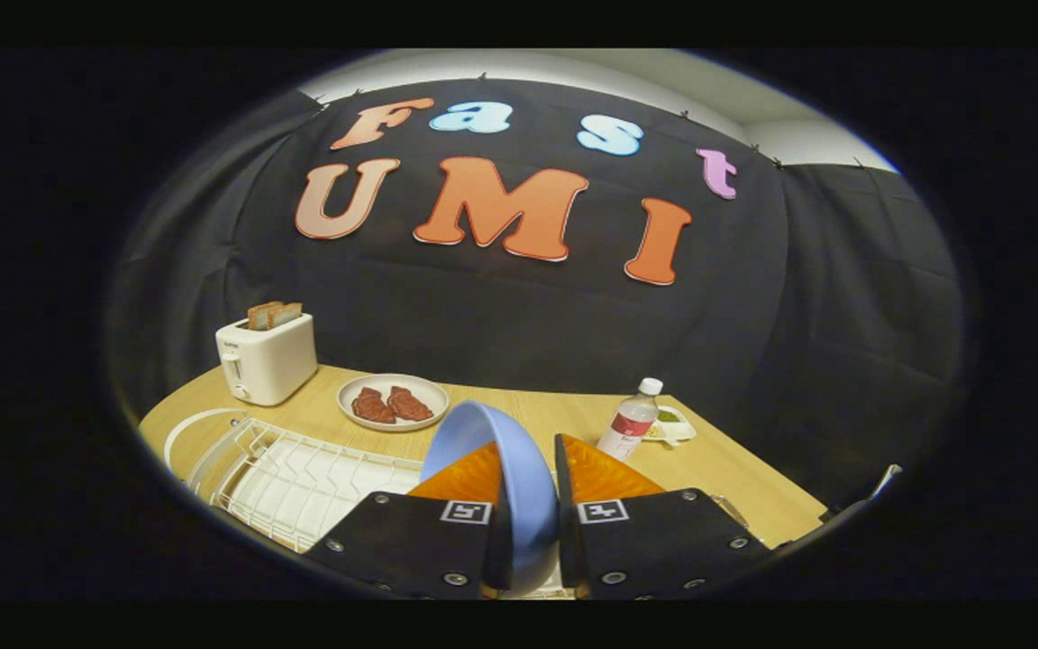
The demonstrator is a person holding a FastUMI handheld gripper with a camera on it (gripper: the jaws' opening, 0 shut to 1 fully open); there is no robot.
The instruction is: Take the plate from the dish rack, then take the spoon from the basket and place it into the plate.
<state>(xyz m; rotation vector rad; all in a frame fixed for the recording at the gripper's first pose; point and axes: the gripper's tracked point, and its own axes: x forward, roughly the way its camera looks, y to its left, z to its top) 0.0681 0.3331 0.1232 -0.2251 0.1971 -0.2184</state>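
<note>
The hand-held gripper (532, 451) holds a smooth, light-blue round plate (501, 451) on edge, both fingers pressed against its faces, the rim rising ahead of the fingertips. Down to the left of the fingers lies a white wire dish rack (303, 482) over a white tray. Beyond it stands a boxy white toaster (267, 361) with two brown slices sticking up. Ahead sits a pale round dish (393, 401) carrying two dark-red pieces. Right of the fingers stands a clear plastic bottle (629, 424) with white cap, a small white dish (674, 424) just behind. All rest on a light wooden table (717, 469) before black cloth. The plate's lower part is hidden between the fingers.
</note>
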